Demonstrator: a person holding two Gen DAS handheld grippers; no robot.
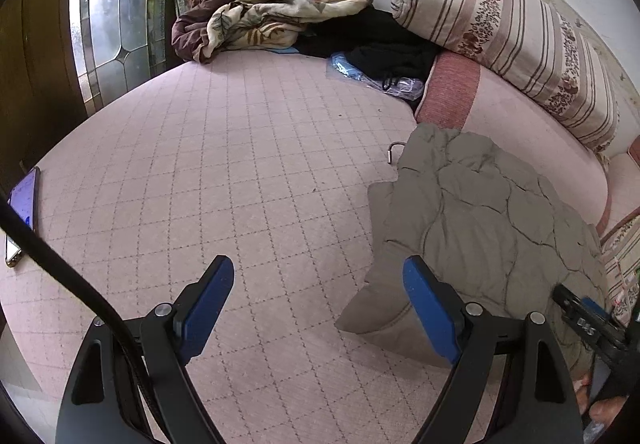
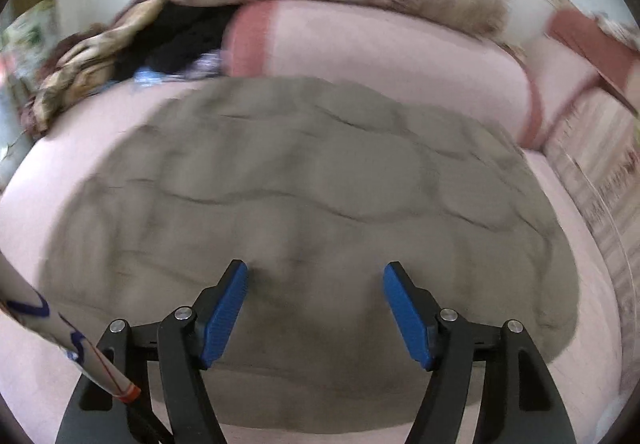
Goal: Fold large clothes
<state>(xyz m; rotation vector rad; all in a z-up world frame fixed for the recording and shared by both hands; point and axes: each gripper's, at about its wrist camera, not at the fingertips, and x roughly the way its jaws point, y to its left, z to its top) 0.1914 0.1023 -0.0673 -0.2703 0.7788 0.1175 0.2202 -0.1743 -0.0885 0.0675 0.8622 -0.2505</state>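
- Grey quilted jacket [image 2: 304, 203] lies on the pink quilted bedcover [image 1: 224, 171], already bunched into a compact, puffy bundle; it looks part-folded, though the right wrist view is smeared with motion and I can't say how many layers are stacked.
- Right gripper [image 2: 314, 308]: jaws spread wide, nothing between them, poised just above the near edge of the jacket, which fills the space ahead of the fingers.
- Left gripper [image 1: 318, 308]: jaws also wide, empty. It sits over bare bedcover; the jacket lies ahead and to its right, with one lower corner reaching close to its right finger.
- Step in hand, as I judge it: between grasps, both tools released and lining up for another fold or a tidy-up of the bundle.
- Next move likely calls for each gripper to drop onto an edge or corner, close on the fabric, then lift and carry it over together.
- Thick padding may spring back open.
- Beyond the left gripper: striped bolster [image 1: 508, 27], heap of blankets [image 1: 260, 19]; phone [image 1: 24, 211] far to its left.
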